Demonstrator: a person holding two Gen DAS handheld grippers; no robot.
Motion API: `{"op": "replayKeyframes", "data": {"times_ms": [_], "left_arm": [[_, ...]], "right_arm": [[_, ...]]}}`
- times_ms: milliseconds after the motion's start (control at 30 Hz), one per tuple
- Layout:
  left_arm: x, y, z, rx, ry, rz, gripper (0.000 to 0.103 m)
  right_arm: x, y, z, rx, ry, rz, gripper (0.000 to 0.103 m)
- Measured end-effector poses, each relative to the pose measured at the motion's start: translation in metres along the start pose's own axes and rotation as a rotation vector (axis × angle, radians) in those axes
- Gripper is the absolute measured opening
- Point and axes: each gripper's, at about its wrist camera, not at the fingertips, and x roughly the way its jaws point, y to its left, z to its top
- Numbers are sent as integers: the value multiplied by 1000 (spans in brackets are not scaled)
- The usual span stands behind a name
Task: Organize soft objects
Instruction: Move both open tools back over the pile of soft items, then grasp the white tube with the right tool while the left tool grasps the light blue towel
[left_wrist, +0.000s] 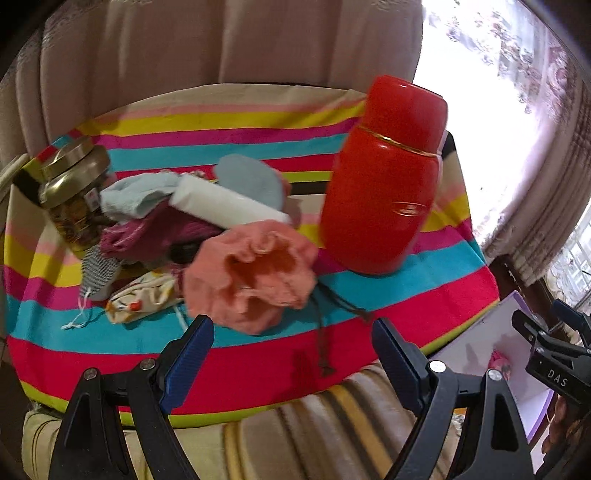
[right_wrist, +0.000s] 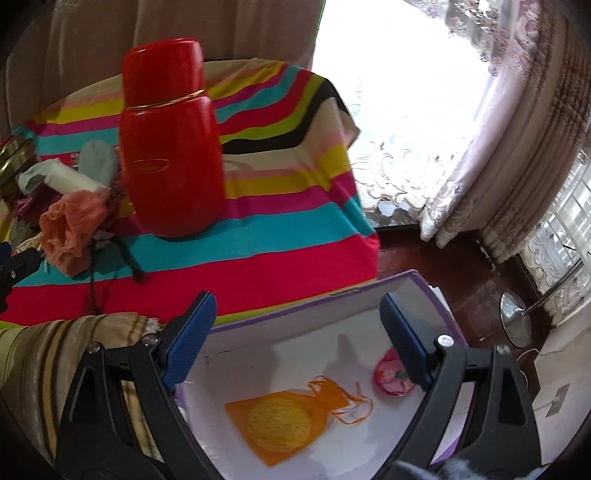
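Observation:
A heap of soft things lies on the striped cloth (left_wrist: 258, 354): a peach drawstring pouch (left_wrist: 251, 273), a white roll (left_wrist: 225, 203), pale blue cloths (left_wrist: 251, 181), a maroon pouch (left_wrist: 162, 232) and a small printed pouch (left_wrist: 144, 299). My left gripper (left_wrist: 291, 350) hovers open just in front of the peach pouch, nothing between its fingers. My right gripper (right_wrist: 299, 332) is open above a white box with purple edges (right_wrist: 295, 321). Inside the box lie an orange mesh pouch (right_wrist: 284, 421) and a pink round pouch (right_wrist: 391, 376). The peach pouch (right_wrist: 70, 232) shows at the left of the right wrist view.
A tall red flask (left_wrist: 388, 177) stands right of the heap. A glass jar with a gold lid (left_wrist: 74, 192) stands at its left. A striped cushion (left_wrist: 314, 424) lies in front of the cloth. Curtains (right_wrist: 491, 147), dark floor and a metal lamp base (right_wrist: 515, 317) lie beyond the box.

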Motion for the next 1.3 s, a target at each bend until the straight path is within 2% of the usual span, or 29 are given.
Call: {"op": "replayKeyframes", "data": {"times_ms": [367, 567, 733, 900, 1033, 1200, 1300], "left_arm": [[2, 58, -4, -77, 0, 57, 88], [5, 116, -3, -174, 3, 89, 88], [8, 161, 2, -233, -34, 70, 88], [8, 186, 22, -285, -78, 20, 88], [18, 199, 50, -308, -107, -3, 88], [51, 219, 79, -378, -85, -31, 88], [71, 229, 91, -406, -68, -16, 88]], "right_arm": [[-2, 64, 15, -66, 8, 131, 91], [1, 105, 22, -120, 12, 220, 91], [8, 137, 34, -135, 18, 303, 91], [15, 168, 45, -165, 13, 346, 92], [19, 195, 63, -218, -27, 352, 91], [34, 231, 89, -298, -69, 352, 91], [49, 253, 104, -341, -73, 345, 91]]}}
